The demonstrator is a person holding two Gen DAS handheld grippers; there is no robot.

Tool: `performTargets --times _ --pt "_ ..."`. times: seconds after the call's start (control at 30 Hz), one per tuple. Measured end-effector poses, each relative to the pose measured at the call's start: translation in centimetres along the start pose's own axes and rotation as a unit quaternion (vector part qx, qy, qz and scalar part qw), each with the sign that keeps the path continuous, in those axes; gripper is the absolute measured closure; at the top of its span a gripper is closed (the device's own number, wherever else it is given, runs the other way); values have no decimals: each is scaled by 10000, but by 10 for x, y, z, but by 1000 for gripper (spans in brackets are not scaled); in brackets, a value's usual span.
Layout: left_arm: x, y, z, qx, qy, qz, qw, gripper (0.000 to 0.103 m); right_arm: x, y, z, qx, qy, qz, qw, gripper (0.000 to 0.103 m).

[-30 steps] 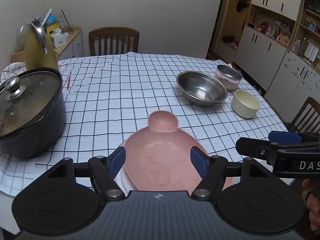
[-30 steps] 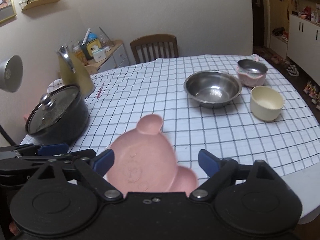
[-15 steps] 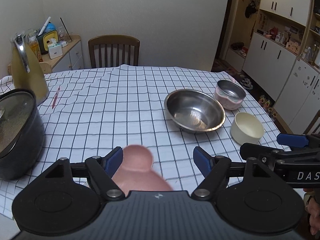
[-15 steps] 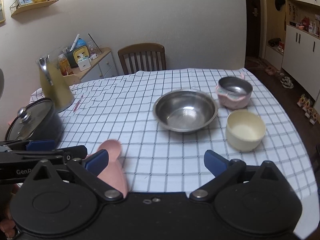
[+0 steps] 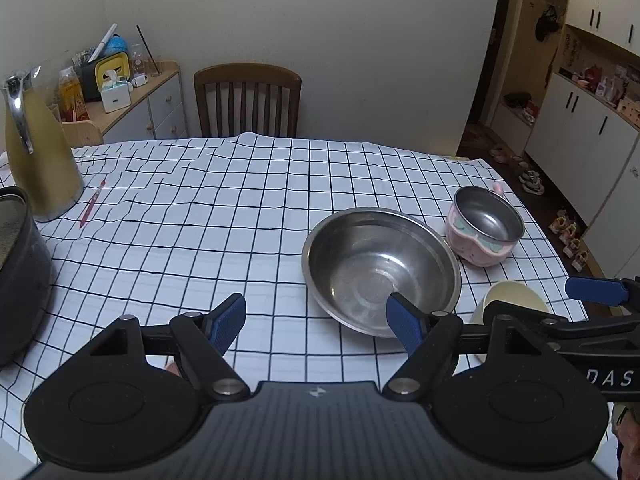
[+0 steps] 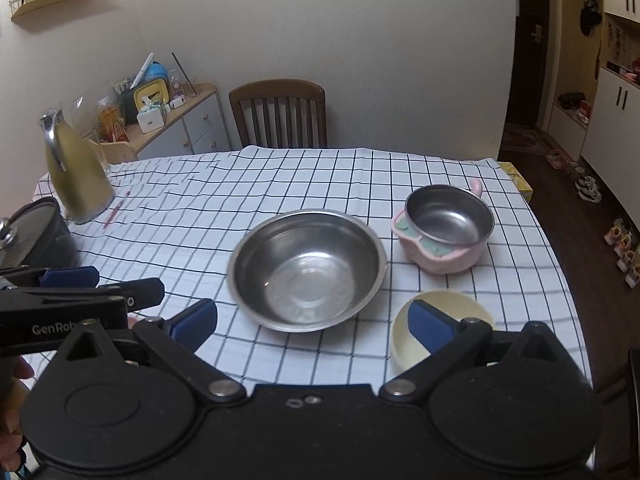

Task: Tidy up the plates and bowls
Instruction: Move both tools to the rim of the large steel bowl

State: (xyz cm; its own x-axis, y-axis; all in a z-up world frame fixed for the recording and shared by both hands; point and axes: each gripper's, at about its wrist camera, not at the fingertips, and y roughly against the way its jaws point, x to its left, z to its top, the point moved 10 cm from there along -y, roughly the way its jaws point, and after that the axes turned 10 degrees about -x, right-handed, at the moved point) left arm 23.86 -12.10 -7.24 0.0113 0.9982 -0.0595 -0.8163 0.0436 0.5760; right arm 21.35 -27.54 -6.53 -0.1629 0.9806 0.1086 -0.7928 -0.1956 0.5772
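Note:
A large steel bowl (image 5: 380,268) (image 6: 306,268) sits on the checked tablecloth. A small steel bowl in a pink holder (image 5: 484,226) (image 6: 448,226) stands to its right, farther back. A cream bowl (image 5: 516,296) (image 6: 436,328) sits near the front right edge. My left gripper (image 5: 316,320) is open and empty, above the cloth just left of the large bowl. My right gripper (image 6: 312,320) is open and empty, its right finger over the cream bowl. A sliver of the pink bear plate (image 5: 172,368) shows under the left gripper.
A dark lidded pot (image 5: 20,276) (image 6: 36,232) and a yellow-green jug (image 5: 40,160) (image 6: 78,172) stand at the left. A red pen (image 5: 92,204) lies beside the jug. A wooden chair (image 5: 246,100) stands behind the table.
Both grippers have moved forward and right, away from the pink bear plate, which has slid almost out of view. The steel and cream bowls are now closer.

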Motion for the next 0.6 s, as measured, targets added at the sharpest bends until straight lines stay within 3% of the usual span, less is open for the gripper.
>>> performTargets --times 0.6 --pt "-8 -94 1 457 156 455 9978 26 -47 -87 6 510 -15 52 9987 3"
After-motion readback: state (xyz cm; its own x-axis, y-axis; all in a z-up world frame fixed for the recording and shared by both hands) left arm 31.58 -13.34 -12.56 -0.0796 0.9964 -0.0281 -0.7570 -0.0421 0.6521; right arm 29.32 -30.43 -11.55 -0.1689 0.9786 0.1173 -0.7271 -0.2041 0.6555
